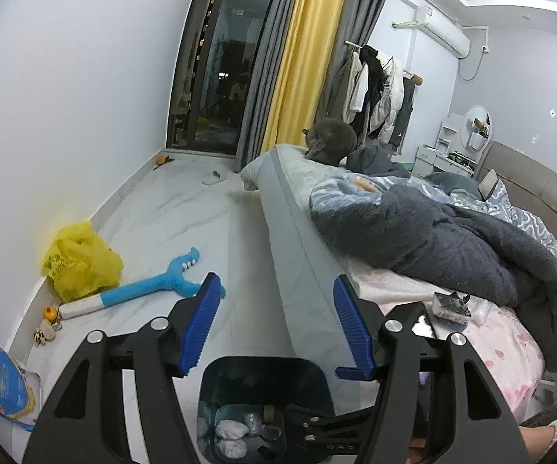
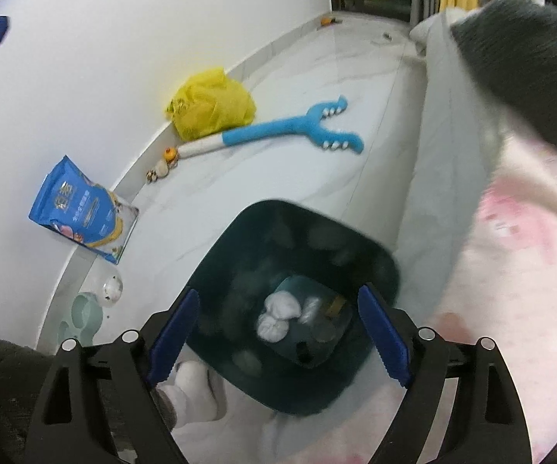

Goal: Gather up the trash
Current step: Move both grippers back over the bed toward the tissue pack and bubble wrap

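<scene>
A dark teal trash bin (image 2: 236, 239) stands on the white floor beside the bed. Crumpled white tissues (image 2: 278, 315) and a few small bits lie at its bottom. My right gripper (image 2: 278, 295) hangs over the bin's mouth, pointing steeply down, open, with nothing between its blue pads. My left gripper (image 1: 276, 284) is open too, held above the same bin (image 1: 263, 375), with only floor and the bed's side showing between its pads. A small dark packet (image 1: 452, 305) and clear wrapping lie on the pink sheet near the left gripper's right finger.
The bed (image 1: 301, 255) with a grey blanket (image 1: 452, 247) fills the right side, and a grey cat (image 1: 328, 141) sits at its far end. Along the wall lie a yellow plastic bag (image 2: 209, 104), a blue-and-white plush toy (image 2: 278, 131) and a blue pouch (image 2: 81, 212). A person's white-socked foot (image 2: 193, 390) stands by the bin.
</scene>
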A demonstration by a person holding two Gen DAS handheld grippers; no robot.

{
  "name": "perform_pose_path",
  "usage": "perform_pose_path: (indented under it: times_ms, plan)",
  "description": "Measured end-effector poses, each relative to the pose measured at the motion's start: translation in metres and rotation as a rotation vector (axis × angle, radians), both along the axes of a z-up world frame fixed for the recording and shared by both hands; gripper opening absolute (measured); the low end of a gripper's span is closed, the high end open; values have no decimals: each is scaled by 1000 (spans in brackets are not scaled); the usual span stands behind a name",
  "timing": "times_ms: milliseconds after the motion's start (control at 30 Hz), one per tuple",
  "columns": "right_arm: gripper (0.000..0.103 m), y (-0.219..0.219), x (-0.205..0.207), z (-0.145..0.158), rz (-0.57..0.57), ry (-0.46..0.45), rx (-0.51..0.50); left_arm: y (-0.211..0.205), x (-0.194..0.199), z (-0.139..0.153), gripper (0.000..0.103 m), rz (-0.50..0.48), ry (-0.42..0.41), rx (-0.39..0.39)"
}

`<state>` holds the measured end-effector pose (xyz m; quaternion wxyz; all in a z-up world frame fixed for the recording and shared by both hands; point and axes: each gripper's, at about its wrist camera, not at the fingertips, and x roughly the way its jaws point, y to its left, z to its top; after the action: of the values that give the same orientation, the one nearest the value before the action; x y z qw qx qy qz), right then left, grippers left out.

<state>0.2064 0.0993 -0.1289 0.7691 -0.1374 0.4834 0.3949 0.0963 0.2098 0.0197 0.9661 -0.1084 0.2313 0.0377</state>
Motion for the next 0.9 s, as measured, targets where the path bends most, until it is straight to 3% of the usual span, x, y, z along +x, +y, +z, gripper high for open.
perform_pose_path:
  times_ms: [433, 900]
  plan:
    - [91, -78, 8, 67, -54, -175, 112, -56, 30, 6, 78, -91, 7, 18]
    - [94, -178, 37, 82, -153, -293, 107, -115, 72, -15, 91, -255, 86, 49]
